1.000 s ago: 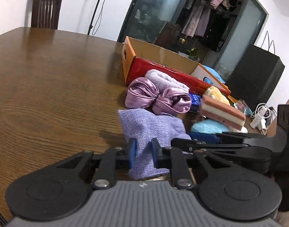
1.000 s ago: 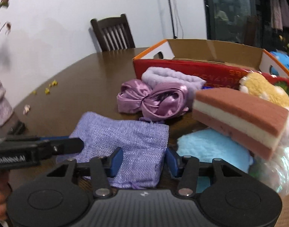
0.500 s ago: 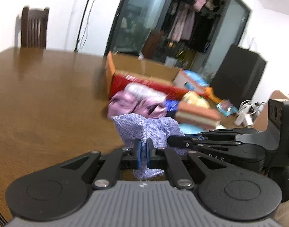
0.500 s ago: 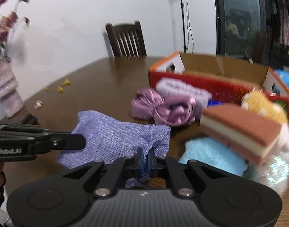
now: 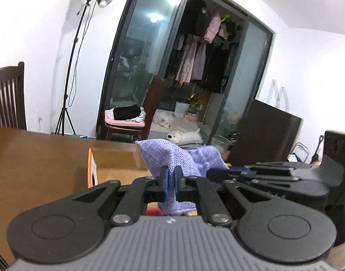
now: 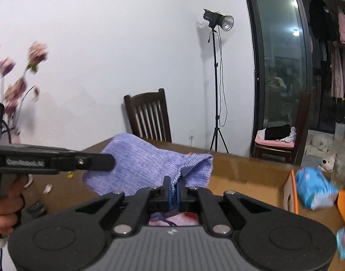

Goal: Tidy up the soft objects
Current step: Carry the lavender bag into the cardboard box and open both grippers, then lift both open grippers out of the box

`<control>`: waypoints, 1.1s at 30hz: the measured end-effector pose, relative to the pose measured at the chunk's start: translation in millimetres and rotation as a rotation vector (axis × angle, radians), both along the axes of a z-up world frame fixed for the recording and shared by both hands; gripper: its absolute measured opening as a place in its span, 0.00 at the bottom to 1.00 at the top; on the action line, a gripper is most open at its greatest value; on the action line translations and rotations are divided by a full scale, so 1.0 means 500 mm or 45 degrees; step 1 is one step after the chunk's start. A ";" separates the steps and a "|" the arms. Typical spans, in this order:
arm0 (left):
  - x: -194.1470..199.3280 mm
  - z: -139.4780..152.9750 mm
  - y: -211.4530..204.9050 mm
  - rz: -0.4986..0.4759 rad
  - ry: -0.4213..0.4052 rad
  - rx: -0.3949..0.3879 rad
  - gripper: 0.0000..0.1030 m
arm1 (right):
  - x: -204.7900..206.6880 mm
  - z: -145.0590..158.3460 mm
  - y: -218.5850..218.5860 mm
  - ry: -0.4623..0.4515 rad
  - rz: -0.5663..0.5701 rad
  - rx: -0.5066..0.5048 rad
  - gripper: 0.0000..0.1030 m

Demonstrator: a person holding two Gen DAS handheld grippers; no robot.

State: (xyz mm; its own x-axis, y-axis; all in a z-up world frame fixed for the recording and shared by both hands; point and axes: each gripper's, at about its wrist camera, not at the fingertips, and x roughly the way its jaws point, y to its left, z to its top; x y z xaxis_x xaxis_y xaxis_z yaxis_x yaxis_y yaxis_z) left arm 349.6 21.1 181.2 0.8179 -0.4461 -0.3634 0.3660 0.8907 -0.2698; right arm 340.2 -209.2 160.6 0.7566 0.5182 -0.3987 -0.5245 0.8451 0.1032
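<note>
- Currently the lavender woven pouch (image 5: 183, 158) hangs in the air, clear of the wooden table (image 5: 36, 158), gripped by both tools at once.
- Left gripper (image 5: 170, 181): jaws nearly closed, pinching a narrow fold of the pouch between the blue pads (image 5: 164, 184); the cloth runs up from the pads and spreads wide above them.
- Right gripper (image 6: 176, 190): jaws likewise drawn together on the pouch's edge — only a thin strip of fabric shows between its pads (image 6: 171, 192).
- In the right wrist view the pouch (image 6: 150, 167) stretches to the left from the right gripper toward the left gripper's fingers (image 6: 98, 161), which reach in from the left edge, held by a bare hand (image 6: 9, 205).
- In the left wrist view the right gripper's fingers (image 5: 251, 172) come in from the right side, ending at the pouch's far corner.
- Cardboard box (image 5: 118, 164), orange at its end: stands open on the table just behind and below the pouch; its brown inner wall (image 6: 251, 171) is visible past the cloth.
- Blue plastic packet (image 6: 315, 188): blurred, at the right end of the box.
- Background — a dark wooden chair (image 6: 150, 115) at the table's far side, a studio light on a tripod stand (image 6: 216, 85), pink flowers (image 6: 16, 81) at the left.
</note>
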 end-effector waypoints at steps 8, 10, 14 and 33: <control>0.364 -0.087 -0.047 0.146 0.280 0.083 0.06 | 0.388 -0.033 0.053 0.243 -0.042 -0.094 0.04; 0.426 -0.135 -0.053 0.165 0.340 0.154 0.06 | 0.467 -0.085 0.077 0.337 -0.055 -0.112 0.04; 0.502 -0.220 -0.048 0.226 0.409 0.282 0.08 | 0.591 -0.200 0.100 0.508 -0.096 -0.149 0.04; 0.498 -0.258 -0.041 0.200 0.337 0.380 0.59 | 0.535 -0.256 -0.118 0.505 -0.252 0.203 0.65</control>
